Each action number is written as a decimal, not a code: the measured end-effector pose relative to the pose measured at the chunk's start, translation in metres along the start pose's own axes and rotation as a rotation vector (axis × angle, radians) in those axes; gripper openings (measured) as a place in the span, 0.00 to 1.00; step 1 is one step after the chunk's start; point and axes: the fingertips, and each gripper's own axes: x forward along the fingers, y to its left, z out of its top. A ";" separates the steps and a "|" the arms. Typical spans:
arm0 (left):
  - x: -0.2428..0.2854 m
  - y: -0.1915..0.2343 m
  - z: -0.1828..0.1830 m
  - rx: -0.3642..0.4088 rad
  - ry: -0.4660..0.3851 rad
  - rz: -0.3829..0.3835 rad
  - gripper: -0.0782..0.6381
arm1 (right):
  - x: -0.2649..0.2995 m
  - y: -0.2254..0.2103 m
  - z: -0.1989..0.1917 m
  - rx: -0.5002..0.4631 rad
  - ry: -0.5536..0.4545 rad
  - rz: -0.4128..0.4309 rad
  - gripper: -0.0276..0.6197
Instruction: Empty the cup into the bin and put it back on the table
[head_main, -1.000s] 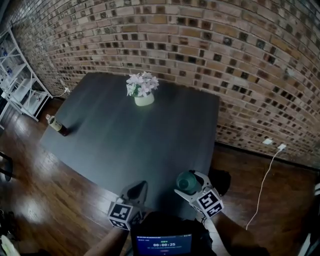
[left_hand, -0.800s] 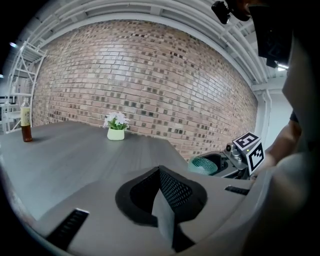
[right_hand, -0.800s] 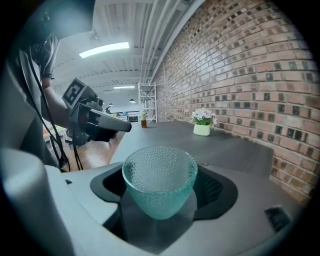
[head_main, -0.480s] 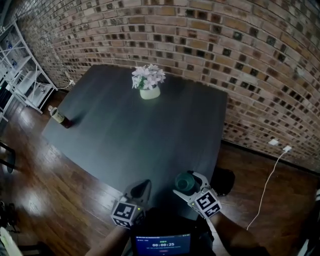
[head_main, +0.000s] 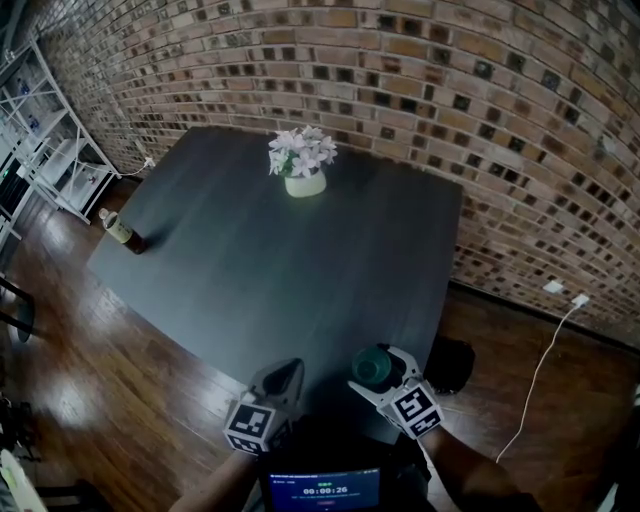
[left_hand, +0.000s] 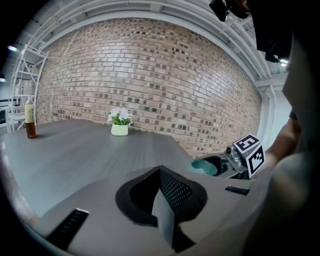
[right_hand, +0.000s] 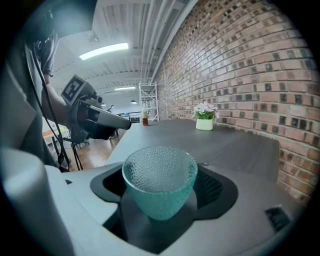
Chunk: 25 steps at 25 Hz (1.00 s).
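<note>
A teal dimpled glass cup (right_hand: 159, 172) sits upright between the jaws of my right gripper (right_hand: 161, 192), which is shut on it. The cup looks empty inside. In the head view the cup (head_main: 367, 365) and right gripper (head_main: 380, 374) hover over the near right corner of the dark table (head_main: 300, 260). My left gripper (head_main: 283, 373) is just left of it, shut with nothing held; its pads (left_hand: 167, 192) meet. From the left gripper view the cup (left_hand: 204, 166) shows at the right.
A white pot of flowers (head_main: 303, 168) stands at the table's far side and a brown bottle (head_main: 122, 230) at its left edge. A dark bin-like container (head_main: 452, 362) sits on the wooden floor by the table's near right corner. White shelving (head_main: 50, 150) stands at the left, a brick wall behind.
The head view has drifted slightly, so the table sits a little further right. Both grippers keep their places and the cup stays in the right one.
</note>
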 end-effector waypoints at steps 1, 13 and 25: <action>0.001 0.000 0.000 -0.001 -0.001 -0.001 0.11 | 0.000 0.001 0.000 0.000 -0.006 0.001 0.65; 0.008 -0.010 -0.006 -0.003 -0.012 -0.018 0.11 | 0.001 0.000 0.003 0.015 -0.037 0.009 0.76; -0.001 -0.025 0.048 0.008 -0.043 -0.018 0.11 | -0.042 0.005 0.041 0.033 -0.055 0.016 0.76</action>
